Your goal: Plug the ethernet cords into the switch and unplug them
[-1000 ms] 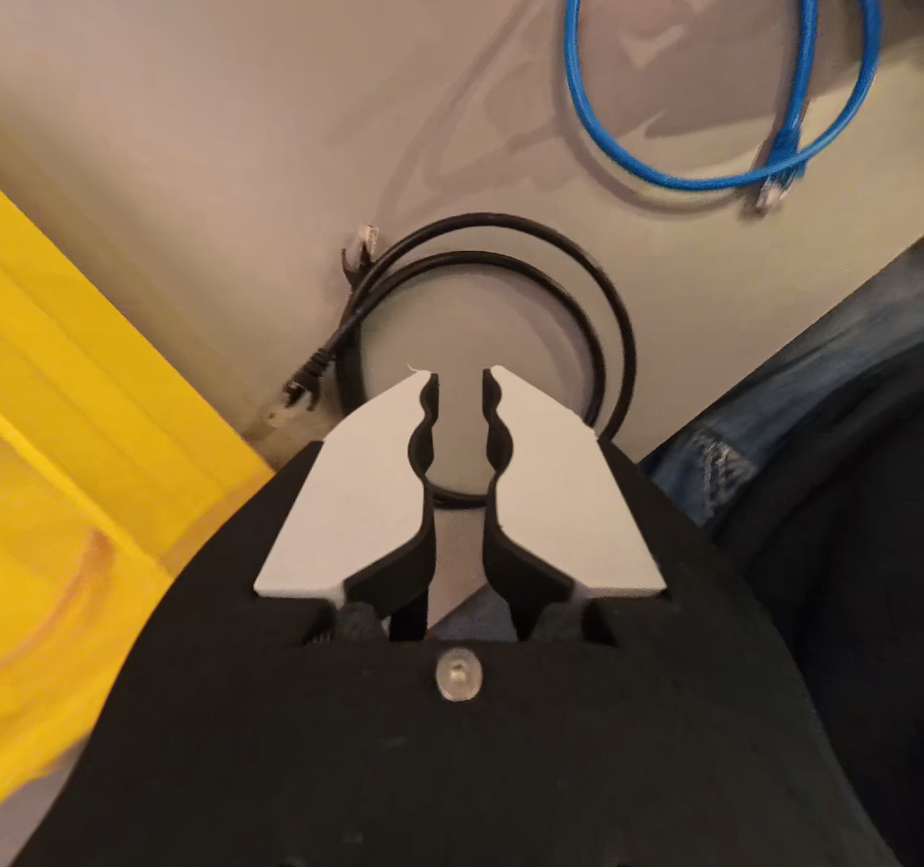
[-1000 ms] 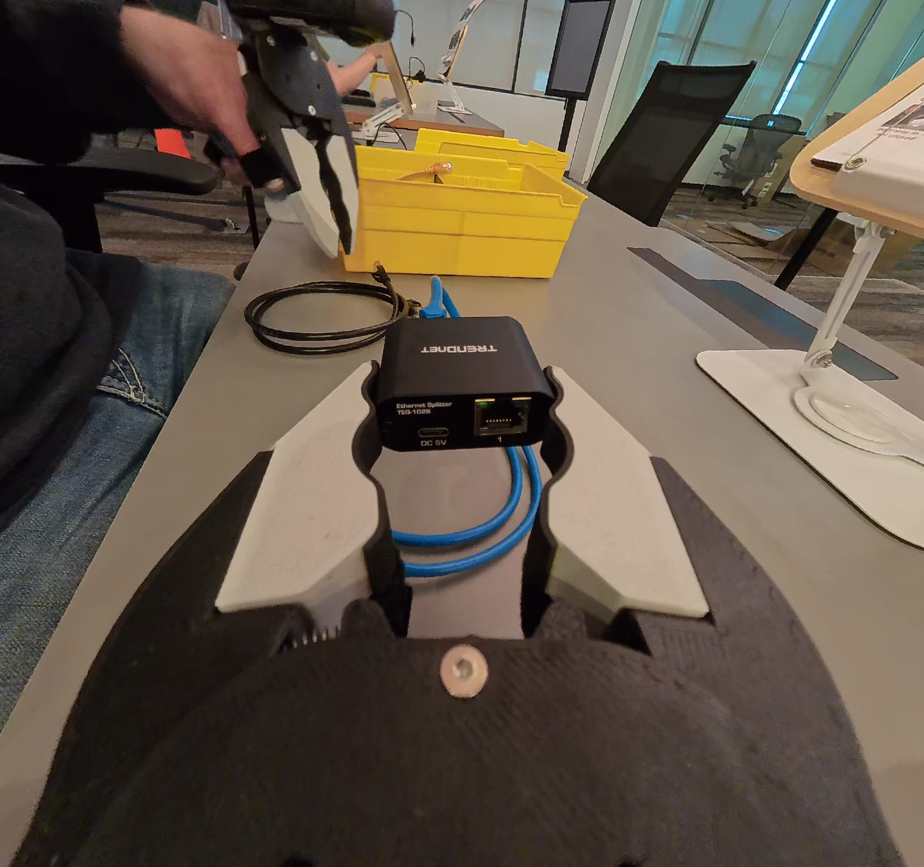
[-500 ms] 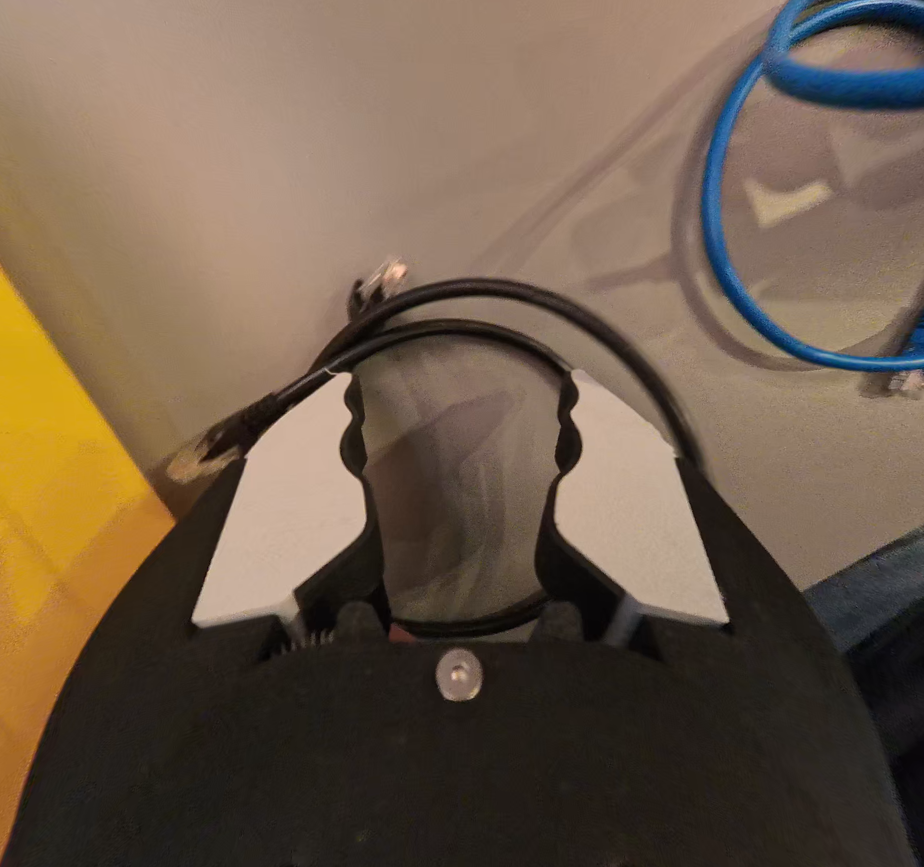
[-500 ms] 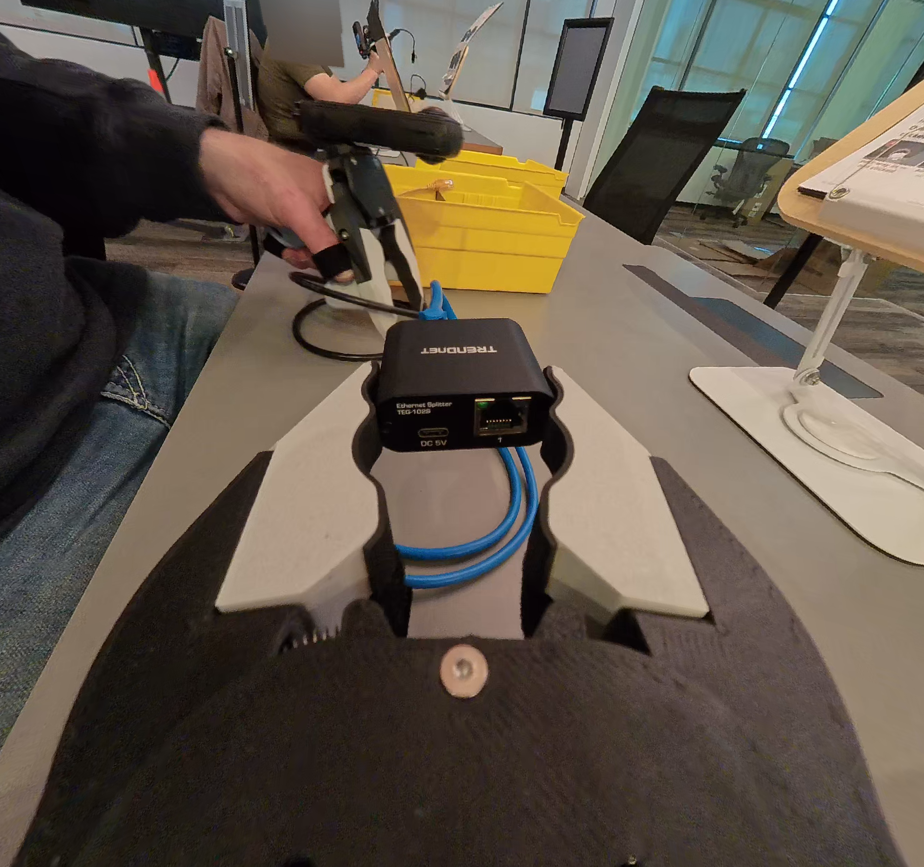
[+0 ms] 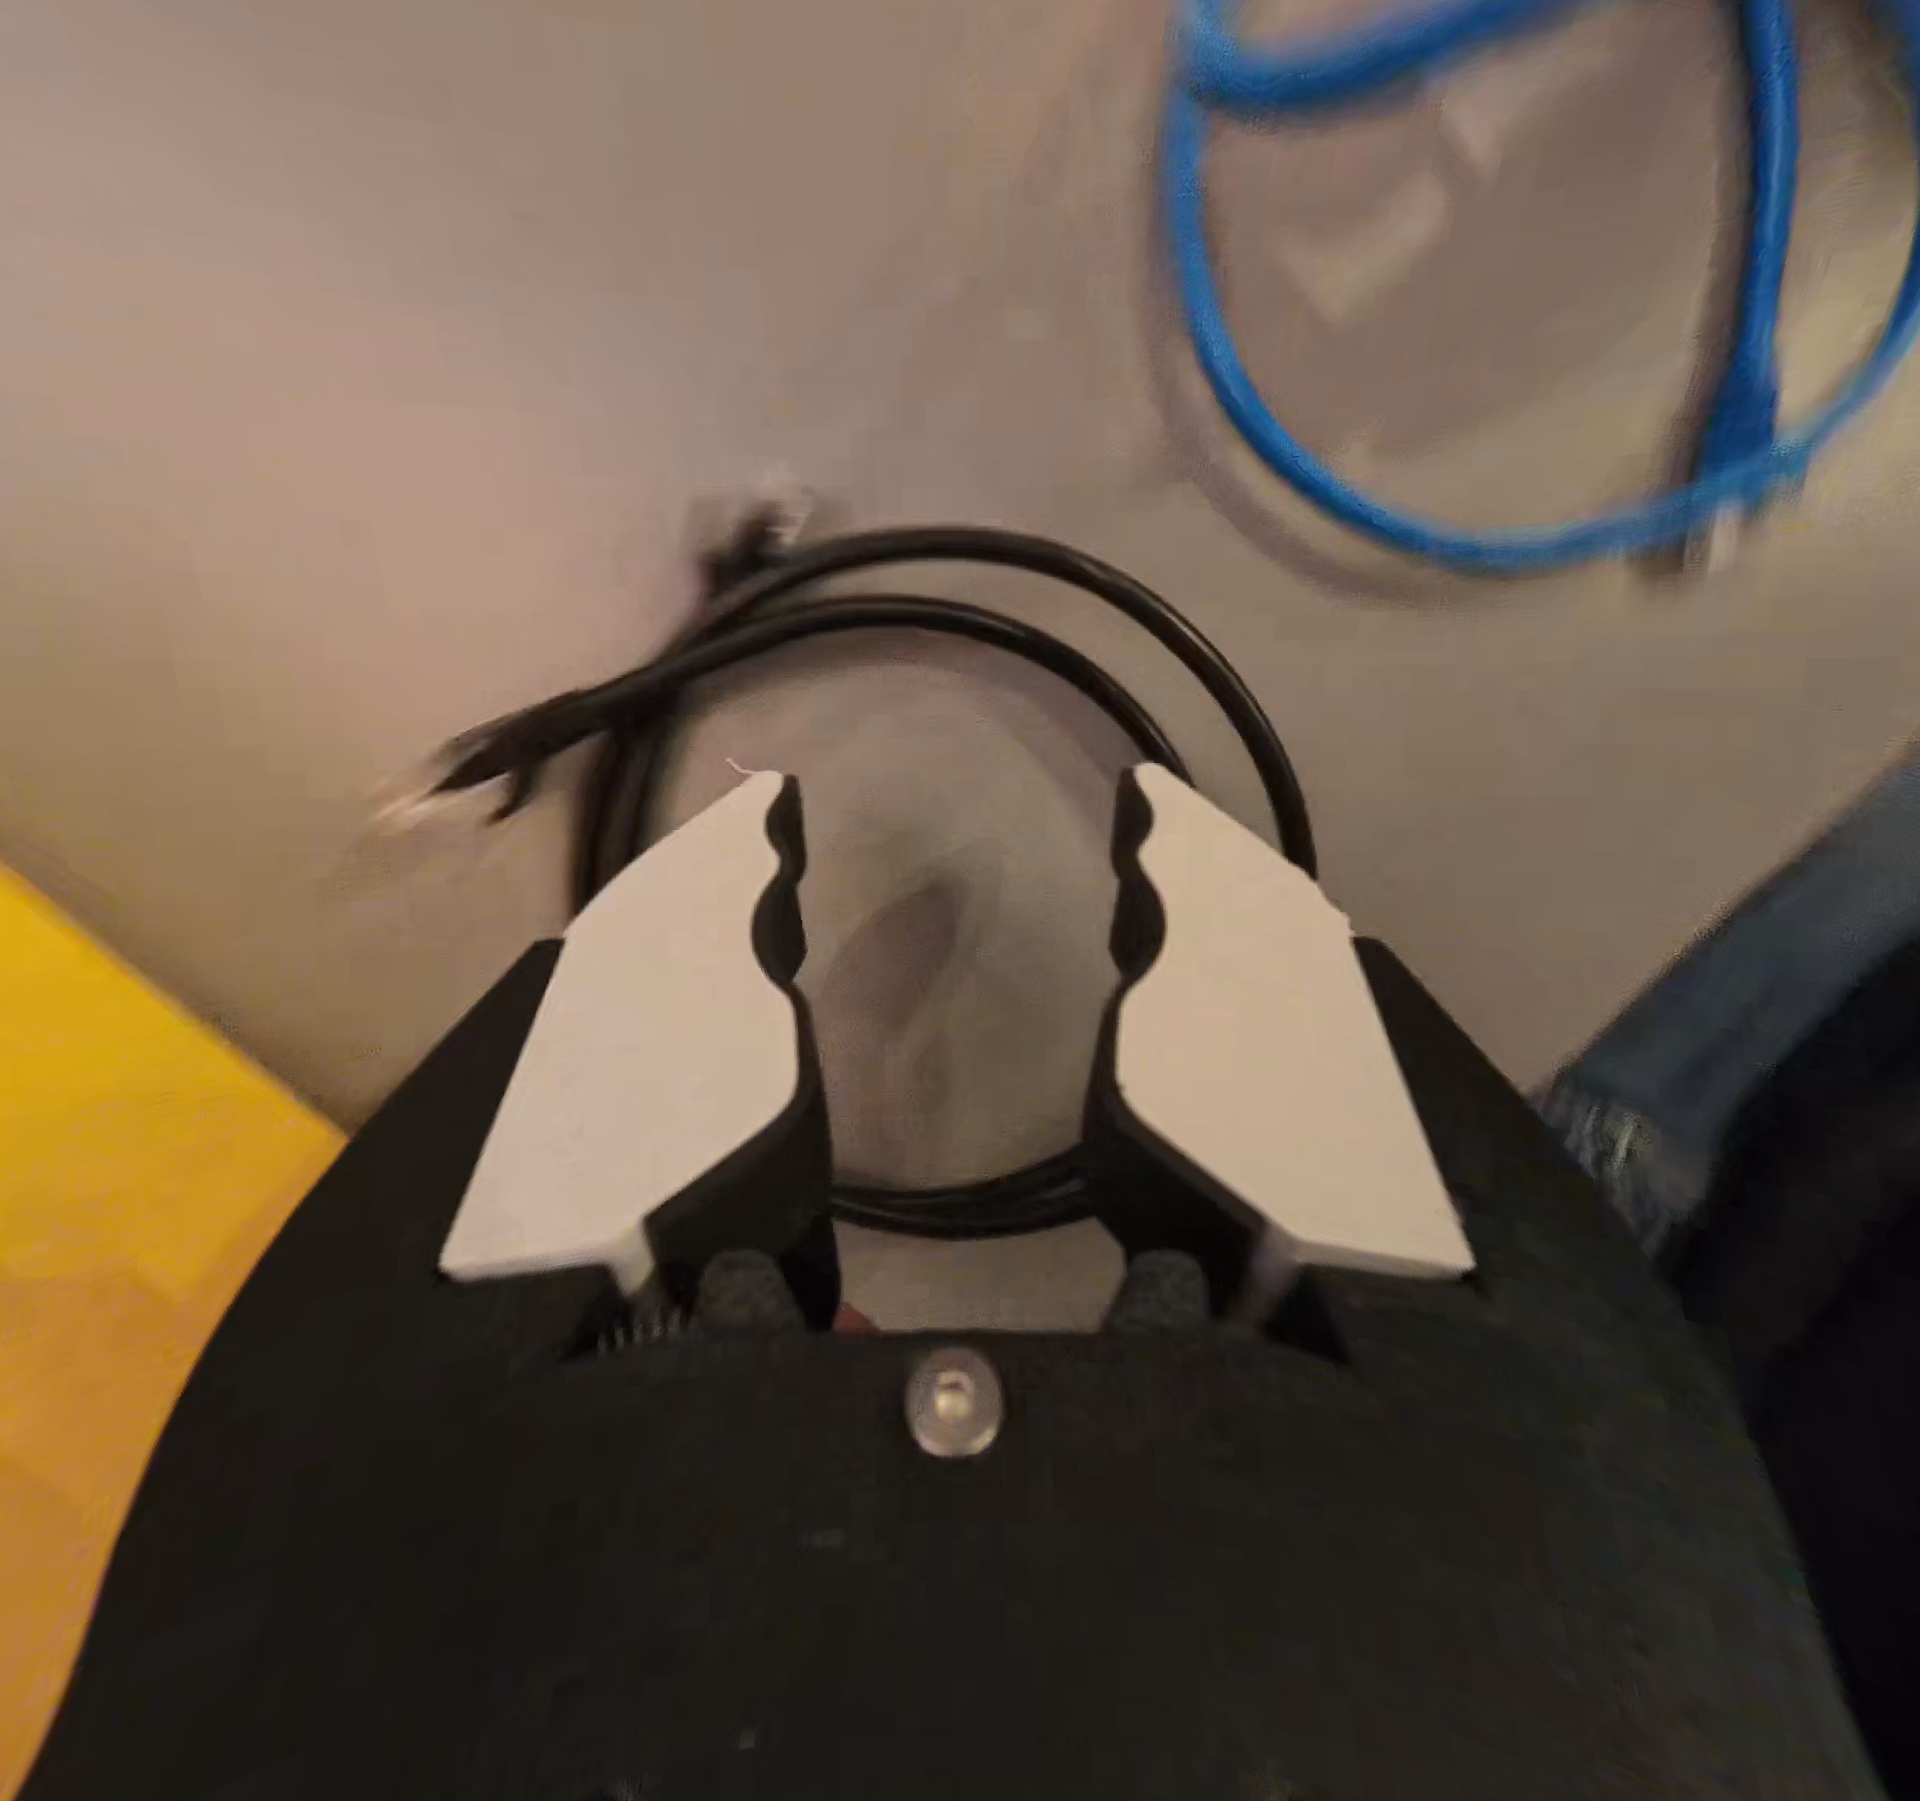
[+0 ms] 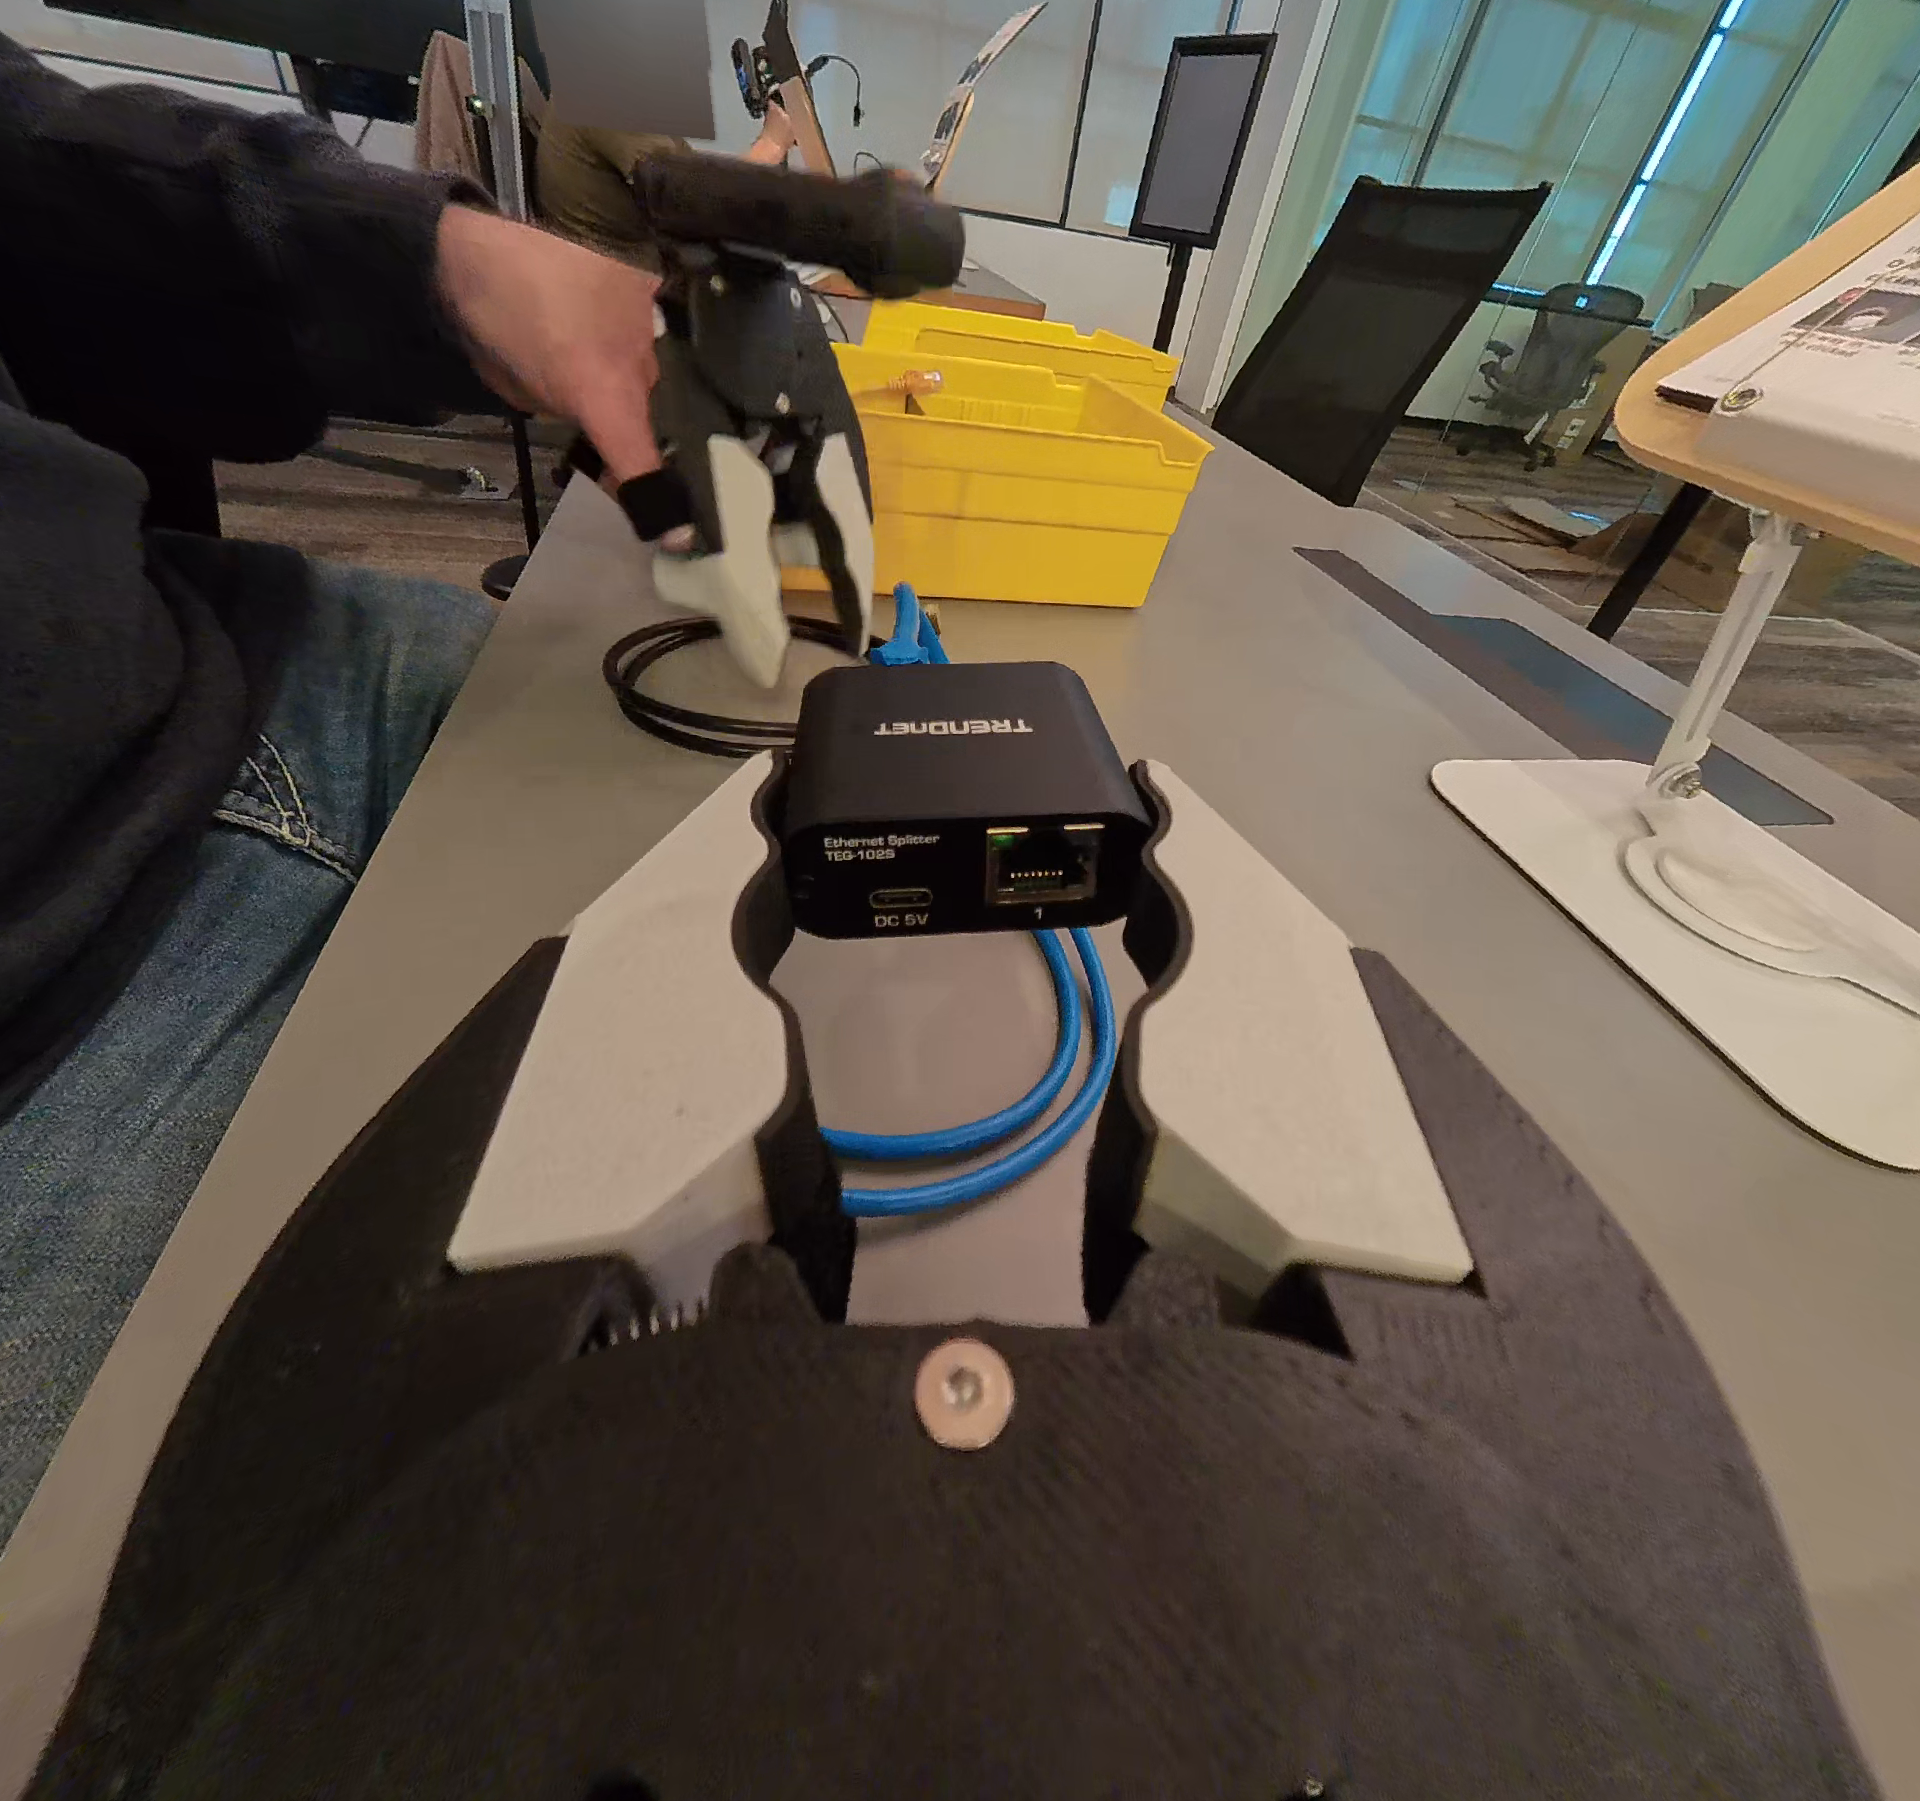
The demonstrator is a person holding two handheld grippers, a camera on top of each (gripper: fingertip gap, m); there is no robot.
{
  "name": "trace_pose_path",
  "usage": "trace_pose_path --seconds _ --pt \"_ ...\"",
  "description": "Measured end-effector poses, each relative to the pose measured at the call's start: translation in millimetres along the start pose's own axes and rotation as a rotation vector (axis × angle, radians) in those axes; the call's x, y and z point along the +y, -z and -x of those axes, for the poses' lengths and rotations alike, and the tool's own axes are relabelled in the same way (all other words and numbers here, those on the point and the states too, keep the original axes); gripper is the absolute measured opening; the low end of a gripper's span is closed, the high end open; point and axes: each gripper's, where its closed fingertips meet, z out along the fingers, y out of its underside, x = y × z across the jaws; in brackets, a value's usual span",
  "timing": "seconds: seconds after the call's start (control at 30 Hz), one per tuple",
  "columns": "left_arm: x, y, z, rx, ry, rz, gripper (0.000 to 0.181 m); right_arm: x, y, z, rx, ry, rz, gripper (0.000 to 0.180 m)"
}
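So the left gripper [image 5: 956,806] has pulled back up off the black ethernet cord [image 5: 1039,567] – half a second ago its fingers were spread wide right down over the coil, now they're narrower, with a clear gap between them and nothing in it. The view is blurry, so it's obviously on the move. The cord sits coiled near the worktop's left edge, by the person's leg, with both plugs poking out on the side toward the yellow bin [image 5: 125,1180]. No grab happened, as far as I can tell.

The right gripper [image 6: 961,816] hasn't budged: its fingers are clamped on both sides of the black switch [image 6: 956,764], holding it steady in the middle of the worktop [image 6: 1299,712]. The front port looks empty. The blue ethernet cord [image 6: 997,1117] loops underneath the switch and out behind it; whether that one's plugged into the back I can't see.

My read – the black cord isn't in hand yet, so the plugging part for it hasn't started. The left gripper probably needs to go for a plug end instead of the middle of the coil.
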Motion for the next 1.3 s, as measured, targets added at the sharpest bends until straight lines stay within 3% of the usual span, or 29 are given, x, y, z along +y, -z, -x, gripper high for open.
trace_pose_path --seconds 0.07,0.17,0.27,0.43,0.6,0.83,1.03,1.13,1.2,1.3 --pt "-2.5 7.6 24.5 -0.054 0.231 -0.101 0.059 0.0 -0.5 0.4 -0.002 0.000 0.000 0.063" --pt "-1.1 -2.5 31.0 -0.014 0.327 -0.114 0.071 -0.3 -0.6 1.0 -0.004 0.001 -0.001 0.063" --pt "-17.6 -8.0 41.0 -0.051 0.325 -0.158 0.073 -0.1 -0.3 0.5 0.000 0.000 -0.001 0.063" --pt "-47.2 -16.7 41.0 -0.019 0.319 -0.190 0.057 -1.3 0.7 0.2 0.002 0.001 -0.006 0.063" --pt "-55.3 -27.1 32.3 -0.085 0.174 -0.126 0.042 -2.2 1.1 0.6 0.001 0.004 -0.008 0.063" --pt "-48.2 -26.5 50.5 -0.212 0.147 -0.090 0.065 -2.3 1.5 0.4 0.003 0.007 -0.006 0.063" --pt "0.0 -6.7 63.5 -0.224 0.128 0.016 0.074 -3.5 3.4 -1.4 0.010 0.002 -0.013 0.063" --pt "10.9 3.9 56.6 -0.188 0.068 -0.011 0.085 -3.1 2.8 -0.9 0.007 0.003 -0.010 0.063" --pt "8.2 10.2 51.0 -0.159 0.080 -0.065 0.086 -2.0 1.8 -0.3 0.004 0.002 -0.006 0.063" --pt "-1.7 9.6 47.1 -0.090 0.273 -0.160 0.073 -1.0 0.5 0.2 0.002 0.002 -0.002 0.063"
